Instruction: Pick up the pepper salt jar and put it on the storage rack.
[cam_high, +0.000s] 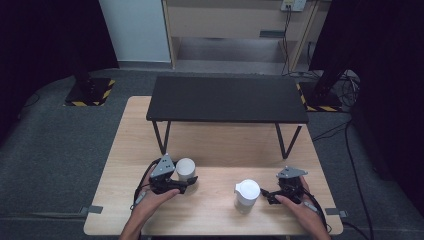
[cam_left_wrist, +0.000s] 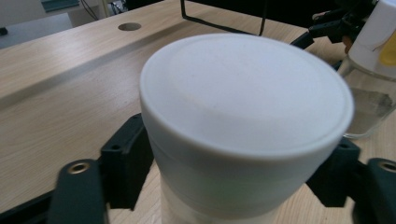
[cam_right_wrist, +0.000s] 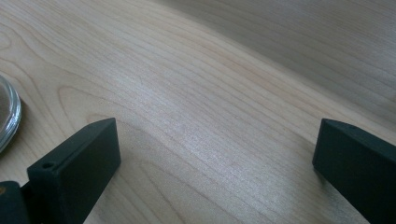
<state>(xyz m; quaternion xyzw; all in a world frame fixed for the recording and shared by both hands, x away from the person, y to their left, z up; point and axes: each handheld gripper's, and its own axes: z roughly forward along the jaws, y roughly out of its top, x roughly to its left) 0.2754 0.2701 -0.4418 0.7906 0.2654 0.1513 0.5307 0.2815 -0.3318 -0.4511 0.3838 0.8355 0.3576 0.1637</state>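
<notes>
From above, my left tongs (cam_high: 181, 183) pinch the white-lidded jar (cam_high: 185, 169) at lower left of the table (cam_high: 220, 145), so it cannot slide.

My left gripper view has the lid (cam_left_wrist: 245, 95) centre frame, jaws hugging its sides.

In my right gripper view, the right tongs (cam_right_wrist: 210, 163) stand spread over bare wood, ready beside the glass jar (cam_right_wrist: 7, 114).
</notes>
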